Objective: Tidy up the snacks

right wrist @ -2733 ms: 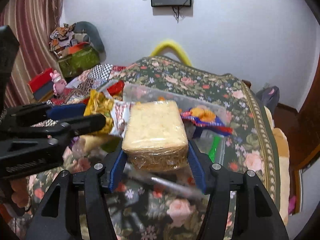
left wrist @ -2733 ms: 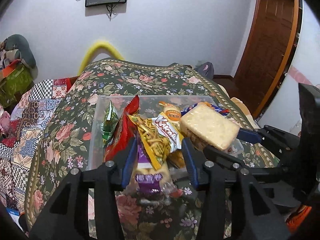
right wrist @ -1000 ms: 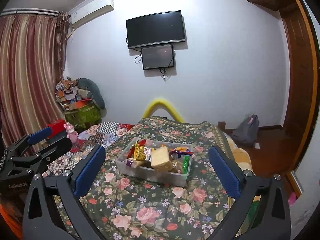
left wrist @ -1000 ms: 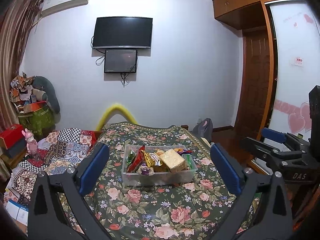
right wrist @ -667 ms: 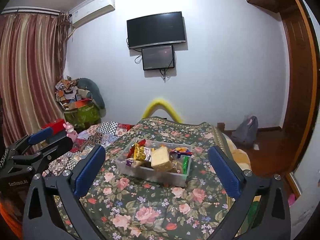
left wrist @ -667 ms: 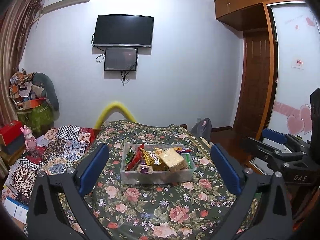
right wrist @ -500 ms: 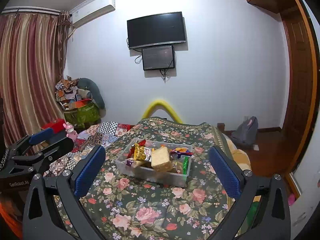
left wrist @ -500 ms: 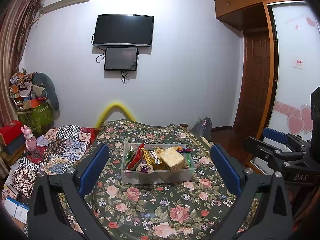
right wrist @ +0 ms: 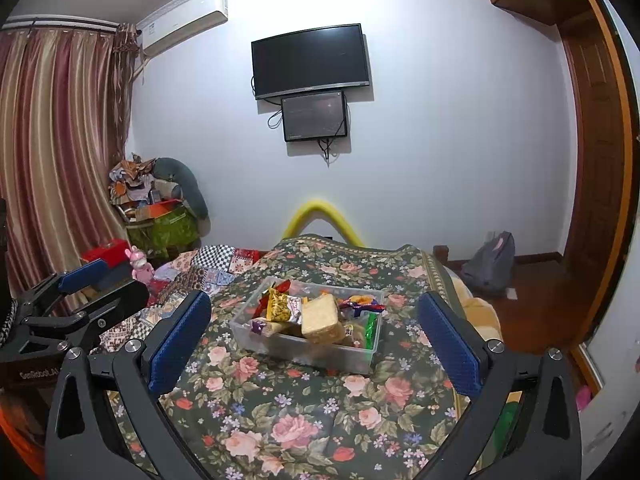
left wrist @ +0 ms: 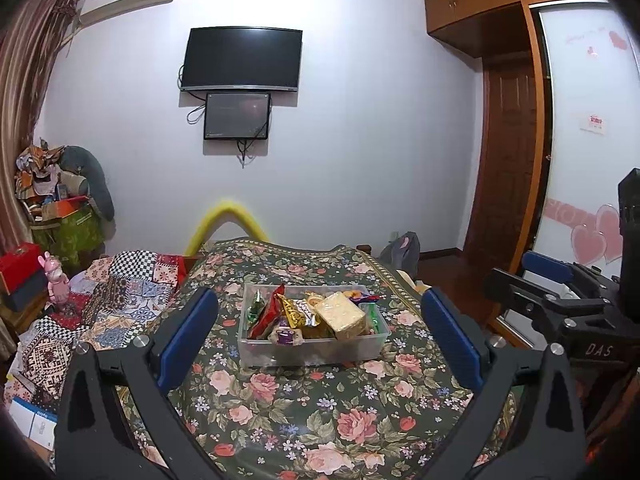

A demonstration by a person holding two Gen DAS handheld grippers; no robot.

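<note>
Presently listed: one clear rectangular plastic bin (left wrist: 312, 350) (right wrist: 304, 348), resting on a bed covered with a dark green floral spread (left wrist: 304, 412) (right wrist: 296, 408), about the middle of the cover.

Contents of the bin, standing or leaning together:
- pale yellow block-shaped packet in clear wrap (left wrist: 343, 315) (right wrist: 320, 316), lying tilted on top of the other packets, right of centre;
- red foil packet (left wrist: 269, 312), upright toward the left end;
- green foil packet (left wrist: 255, 308), at the far left;
- yellow printed snack bag (left wrist: 291, 310) (right wrist: 279, 307), near the middle;
- purple-labelled packet (left wrist: 285, 335), against the near wall.

Left hand-held gripper (left wrist: 318, 338): blue-padded fingers spread wide, nothing between them, held well back from the bin and apart from it.

Right hand-held gripper (right wrist: 314, 338): likewise spread wide, holding nothing, well back from the bin.

Surroundings: black wall-mounted television (left wrist: 241, 59) (right wrist: 310, 60) with a smaller dark screen just beneath it; patchwork quilt (left wrist: 120, 280) left of the floral spread; striped curtain (right wrist: 60, 160) at far left; brown wooden door (left wrist: 508, 152) to the right.
</note>
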